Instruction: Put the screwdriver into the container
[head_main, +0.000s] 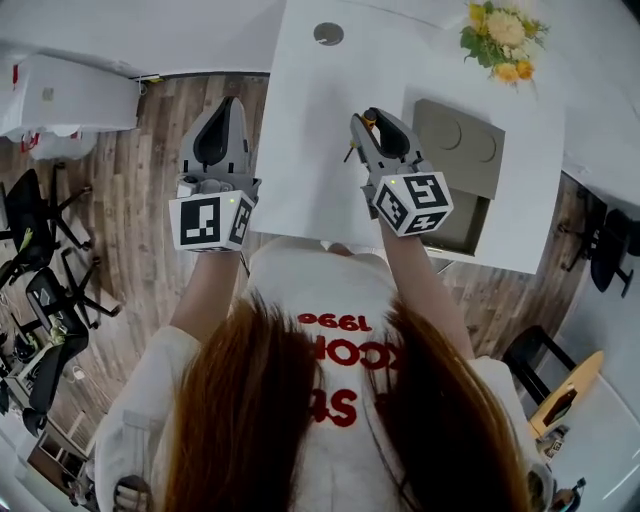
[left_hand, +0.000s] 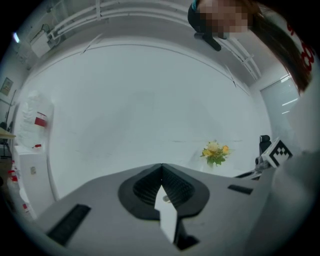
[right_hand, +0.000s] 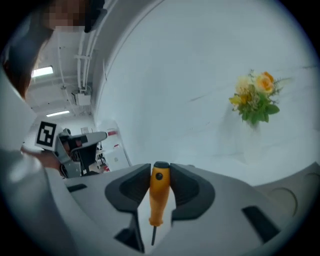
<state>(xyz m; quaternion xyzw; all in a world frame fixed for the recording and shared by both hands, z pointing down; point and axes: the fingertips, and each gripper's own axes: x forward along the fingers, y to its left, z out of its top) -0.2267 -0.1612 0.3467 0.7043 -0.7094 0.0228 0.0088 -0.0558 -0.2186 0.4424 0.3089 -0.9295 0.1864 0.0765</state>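
We log the orange-handled screwdriver (right_hand: 159, 195) clenched cap-end-up between the right gripper (right_hand: 160, 169)'s fingers over the white tabletop (head_main: 300, 160), its long axis along the fingers, thin shaft pointing back, tip hard to make out; the grey container (head_main: 458, 170) sits just beside, near the tabletop's edge; the left gripper (left_hand: 161, 172)'s fingers are closed, empty.

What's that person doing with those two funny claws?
A person holds a claw in each hand at a white table. The right claw is shut on an orange screwdriver, held up above the table. The grey container sits just to its right, and the screwdriver is not in it yet. The left claw is shut with nothing in it, beside the table's edge.
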